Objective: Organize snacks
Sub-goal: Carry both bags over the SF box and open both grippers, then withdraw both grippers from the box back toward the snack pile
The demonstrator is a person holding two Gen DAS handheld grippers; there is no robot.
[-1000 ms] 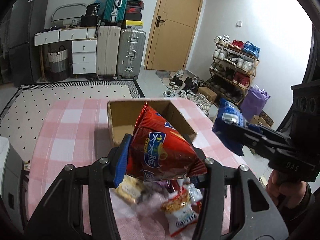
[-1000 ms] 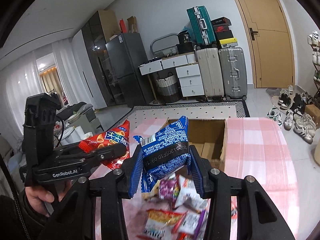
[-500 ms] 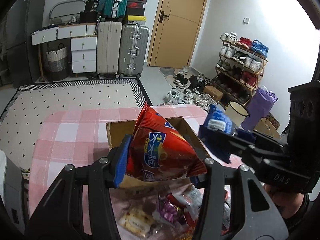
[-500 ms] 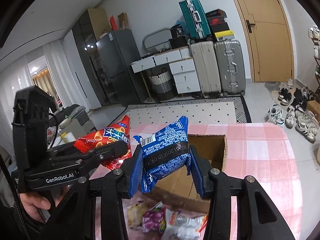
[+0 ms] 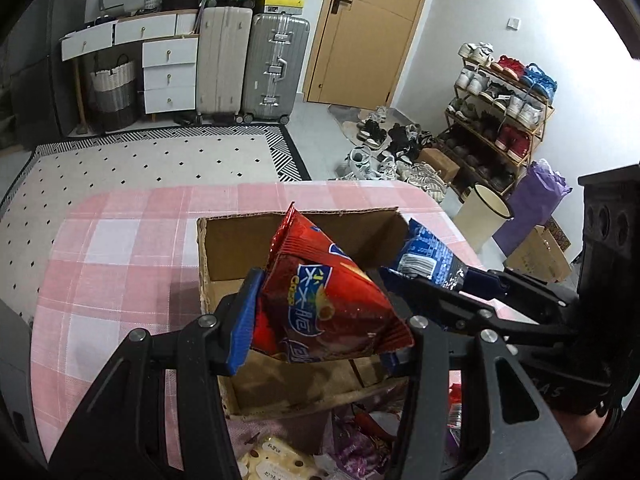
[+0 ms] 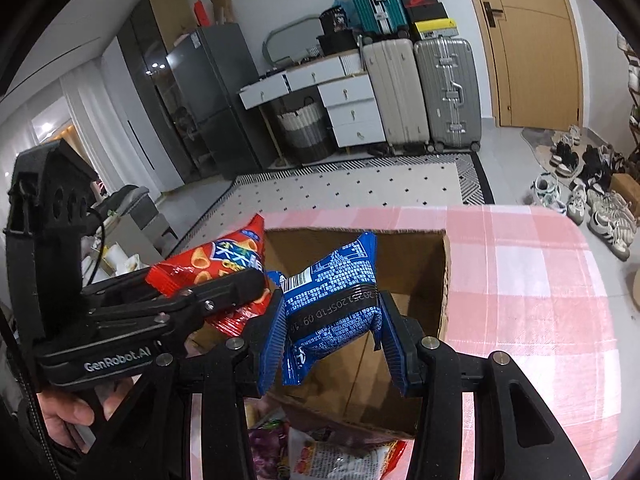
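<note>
Left wrist view first: my left gripper (image 5: 324, 320) is clamped on the red snack bag (image 5: 324, 304), poised over the open cardboard box (image 5: 240, 236) on the pink checked tablecloth (image 5: 120, 260).

Right wrist view: my right gripper (image 6: 332, 328) pinches the blue snack packet (image 6: 332, 300), tilted above the same box (image 6: 444, 280); its date print reads "20251205F1D". "GenRobot.AI" marks the left gripper body (image 6: 120, 336) alongside.

Both views are evenly lit by soft indoor light, with a bright wash on the white wall (image 5: 472, 20) at upper right and glare on the shiny red snack bag (image 5: 328, 304). Fisheye bending curves the door (image 6: 532, 44) and rug (image 5: 152, 160), and black corners ring each frame. The loose snacks (image 6: 320, 452) at the bottom edge are blurred.
</note>
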